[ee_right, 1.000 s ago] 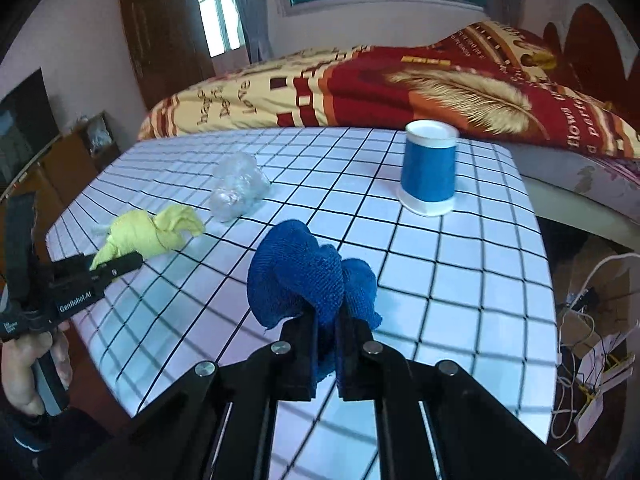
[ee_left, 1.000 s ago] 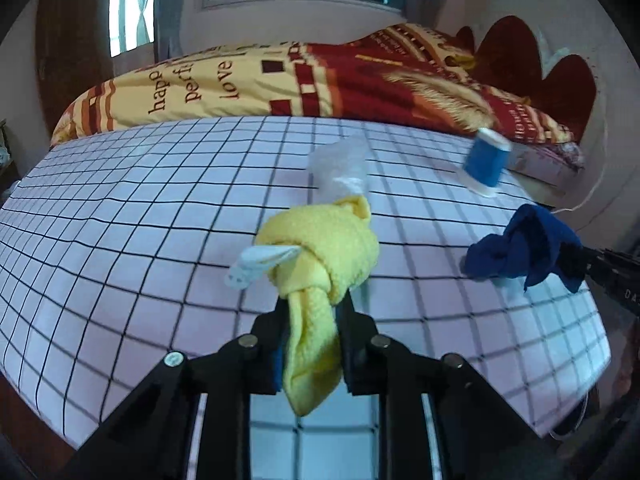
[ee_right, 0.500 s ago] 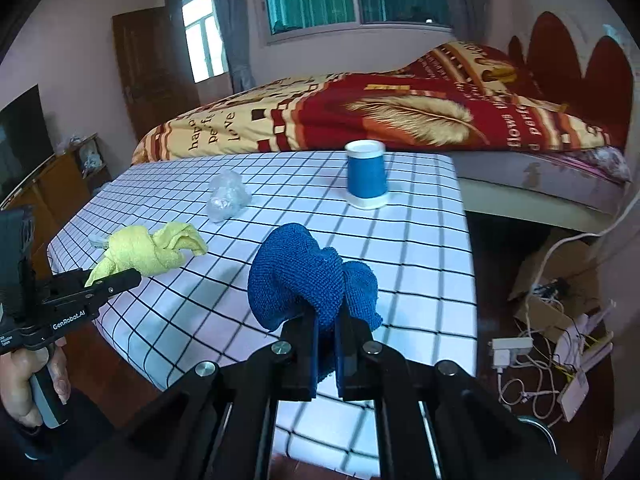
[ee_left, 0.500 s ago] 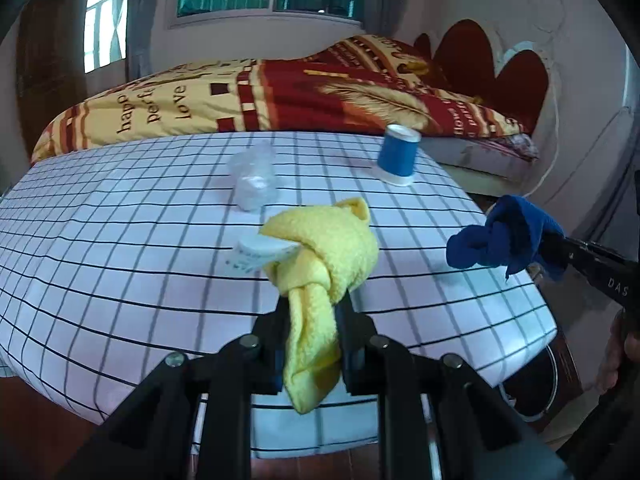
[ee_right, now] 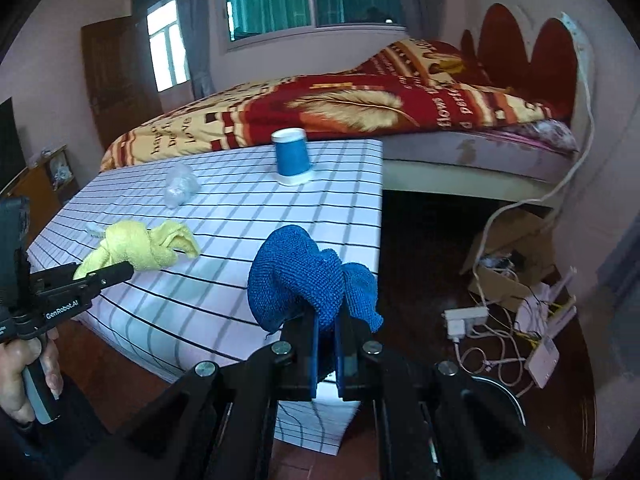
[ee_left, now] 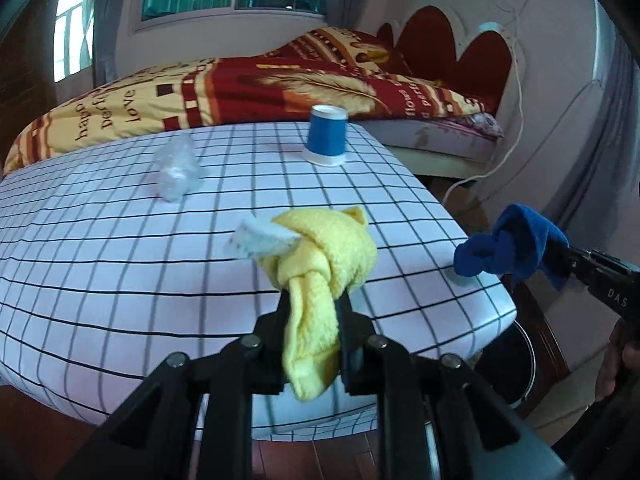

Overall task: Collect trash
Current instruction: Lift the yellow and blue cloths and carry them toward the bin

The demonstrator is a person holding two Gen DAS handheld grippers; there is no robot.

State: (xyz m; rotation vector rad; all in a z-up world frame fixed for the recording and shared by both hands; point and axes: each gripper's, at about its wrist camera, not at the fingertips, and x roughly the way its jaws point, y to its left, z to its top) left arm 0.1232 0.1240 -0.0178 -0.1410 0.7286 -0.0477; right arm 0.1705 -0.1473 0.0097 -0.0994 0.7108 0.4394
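My left gripper [ee_left: 313, 300] is shut on a knotted yellow cloth [ee_left: 324, 256] with a white tag, held above the table's front right part; the cloth also shows in the right wrist view [ee_right: 136, 246]. My right gripper [ee_right: 326, 320] is shut on a knotted blue cloth [ee_right: 296, 272], held off the table's right corner; it also shows in the left wrist view [ee_left: 508, 246]. A crumpled clear plastic wrapper [ee_left: 176, 170] and an upturned blue paper cup [ee_left: 326, 136] sit on the checked table [ee_left: 120, 248].
A dark round bin [ee_left: 508, 364] stands on the floor under the table's right corner; its rim shows in the right wrist view [ee_right: 500, 392]. A bed with a red and yellow blanket [ee_right: 340, 108] is behind the table. A cardboard box, cables and a power strip [ee_right: 466, 316] lie on the floor.
Both grippers have pulled back from the table and swung right with their cloths. The blue cloth now hangs past the table's right corner, and the bin has come into view.
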